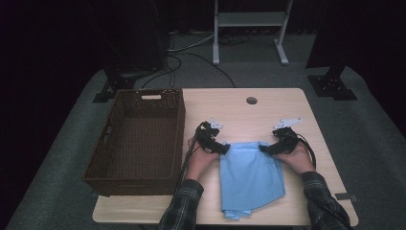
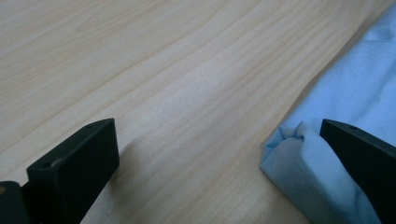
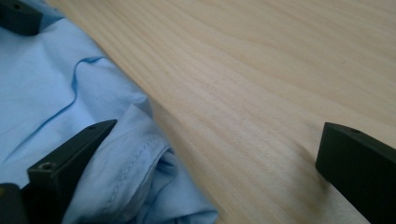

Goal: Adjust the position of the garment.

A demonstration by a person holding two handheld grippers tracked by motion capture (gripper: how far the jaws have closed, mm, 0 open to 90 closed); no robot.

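Note:
A light blue folded garment lies on the wooden table, near the front edge. My left gripper is at its far left corner and my right gripper at its far right corner. In the left gripper view the left gripper is open wide over bare wood, and the bunched corner of the garment touches its right jaw. In the right gripper view the right gripper is open too. Its left jaw rests over a stitched fold of the garment and its right jaw stands on bare wood.
A dark brown wicker basket stands on the left part of the table, close to my left hand. A round hole sits near the table's far edge. Stand legs and cables are on the floor behind.

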